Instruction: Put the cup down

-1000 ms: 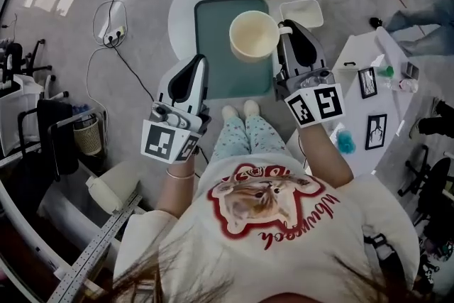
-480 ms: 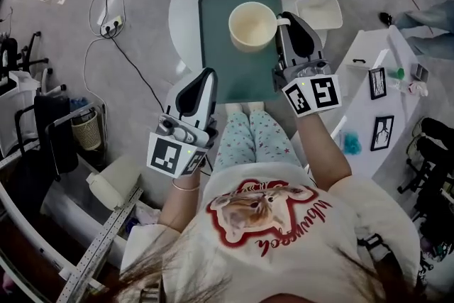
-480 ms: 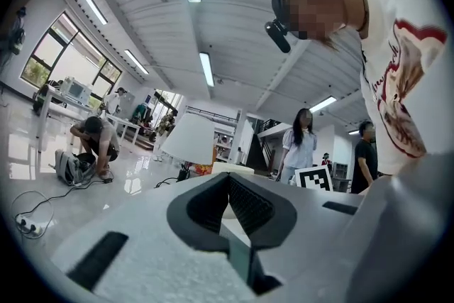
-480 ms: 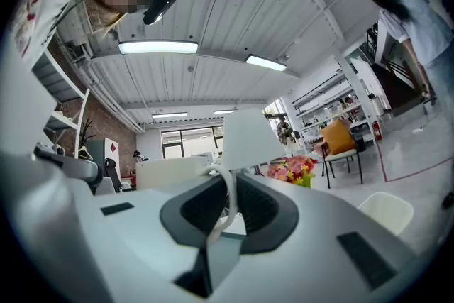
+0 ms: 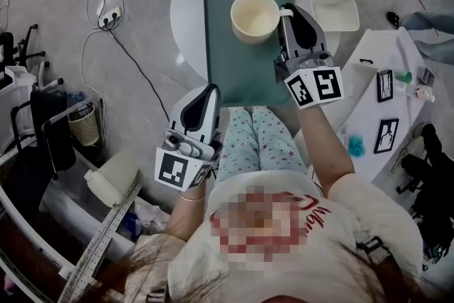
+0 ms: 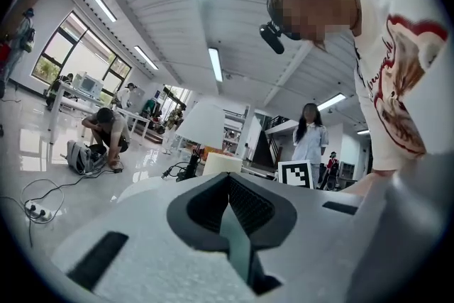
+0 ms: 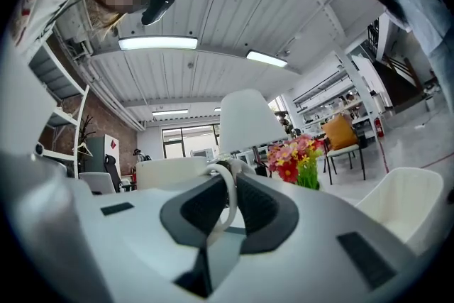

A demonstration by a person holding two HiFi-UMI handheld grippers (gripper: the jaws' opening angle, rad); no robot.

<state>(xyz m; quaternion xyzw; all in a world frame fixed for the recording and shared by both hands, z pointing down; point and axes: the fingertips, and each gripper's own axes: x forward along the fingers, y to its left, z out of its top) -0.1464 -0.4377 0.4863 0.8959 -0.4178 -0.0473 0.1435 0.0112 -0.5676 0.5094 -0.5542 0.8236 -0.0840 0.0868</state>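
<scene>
the right gripper (image 5: 287, 13) has its fingers clenched on the handle of the cup (image 5: 253, 16), over the green tray (image 5: 234, 71) on the bench (image 5: 186, 18); the left gripper (image 5: 209, 90) is clenched, empty. letting go before the base sits flat could tip it.

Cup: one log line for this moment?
cup: held by handle | right gripper: shut on cup | left gripper: shut, empty | tray: under cup, contact unclear
</scene>
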